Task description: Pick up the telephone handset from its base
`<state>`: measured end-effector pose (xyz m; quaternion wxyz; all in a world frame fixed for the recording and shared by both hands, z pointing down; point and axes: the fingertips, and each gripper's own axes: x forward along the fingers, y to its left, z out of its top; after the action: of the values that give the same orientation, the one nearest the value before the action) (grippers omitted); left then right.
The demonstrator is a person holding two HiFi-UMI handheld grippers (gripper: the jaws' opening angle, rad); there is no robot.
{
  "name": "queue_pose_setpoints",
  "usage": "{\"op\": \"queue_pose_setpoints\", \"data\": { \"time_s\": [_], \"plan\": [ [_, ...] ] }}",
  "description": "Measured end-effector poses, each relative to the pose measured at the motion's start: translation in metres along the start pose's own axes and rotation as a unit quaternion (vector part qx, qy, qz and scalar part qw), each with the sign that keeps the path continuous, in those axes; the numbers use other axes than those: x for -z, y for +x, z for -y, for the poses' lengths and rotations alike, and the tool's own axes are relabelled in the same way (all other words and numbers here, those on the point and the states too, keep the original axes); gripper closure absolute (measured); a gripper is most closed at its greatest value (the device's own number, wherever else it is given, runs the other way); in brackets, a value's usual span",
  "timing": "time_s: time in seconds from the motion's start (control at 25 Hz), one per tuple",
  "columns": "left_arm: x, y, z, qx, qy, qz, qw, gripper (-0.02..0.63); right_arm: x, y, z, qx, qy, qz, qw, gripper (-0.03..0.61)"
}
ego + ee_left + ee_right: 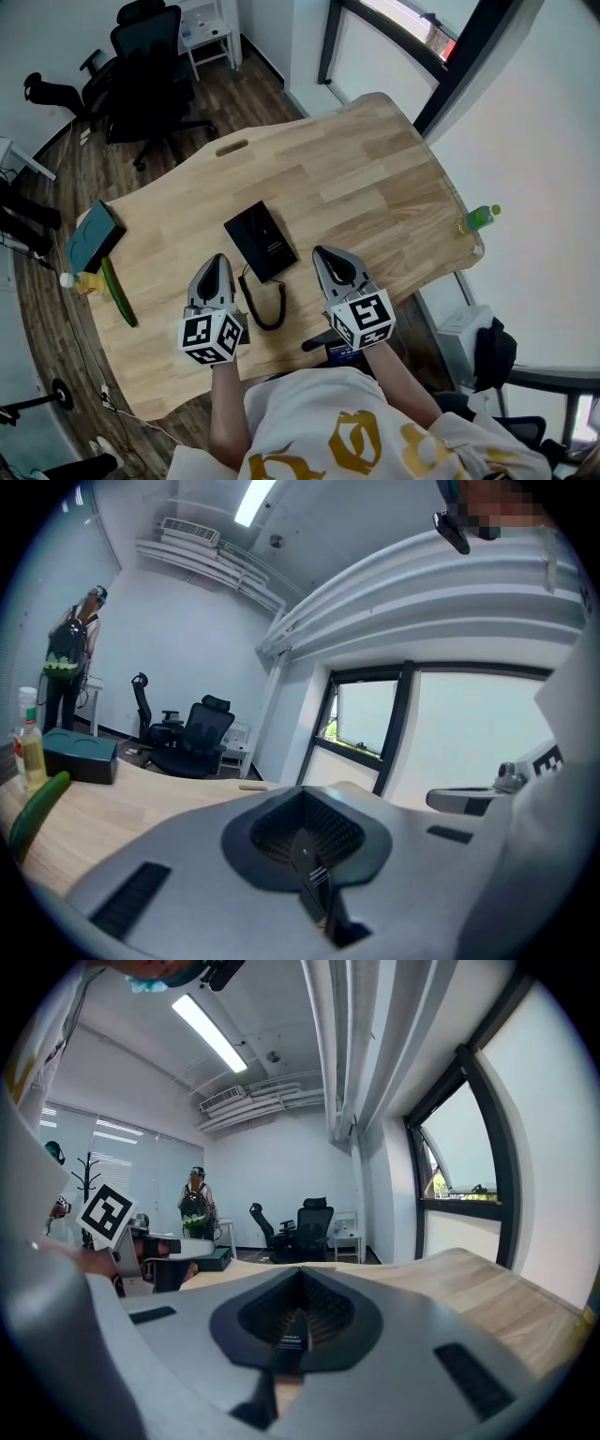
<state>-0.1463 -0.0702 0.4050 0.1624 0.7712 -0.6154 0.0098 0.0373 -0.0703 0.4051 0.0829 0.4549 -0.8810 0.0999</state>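
Telephone (262,241): black, flat, rectangular; coiled cord (265,305) loops off near edge. Location: mid-worktop (375,178), between left gripper (217,261) and right gripper (325,253), touching neither. Both grippers pressed together, nothing pinched. Worktop light wood; office chairs (145,47) on dark plank floor (272,80) beyond. Long axis diagonal, far end angled left.

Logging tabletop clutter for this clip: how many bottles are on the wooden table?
2. A green plastic bottle stands at the light wooden table's right edge; a yellow-filled clear bottle stands at its left edge, beside the teal rectangular box. No others show.
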Motion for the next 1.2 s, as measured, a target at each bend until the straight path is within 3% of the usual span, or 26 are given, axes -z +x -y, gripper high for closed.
{"op": "queue_pose_setpoints", "data": {
  "time_s": [0.6,1.2],
  "plan": [
    [0.039,0.025,-0.018,-0.023,0.015,-0.045,0.9986,0.609,0.029,0.038,0.005,-0.024,-0.014,-0.052,0.998,0.574],
    [0.082,0.054,-0.027,-0.020,-0.037,-0.094,0.9947,0.609,0.068,0.074,0.021,-0.043,-0.007,-0.107,0.993,0.574]
  ]
}}
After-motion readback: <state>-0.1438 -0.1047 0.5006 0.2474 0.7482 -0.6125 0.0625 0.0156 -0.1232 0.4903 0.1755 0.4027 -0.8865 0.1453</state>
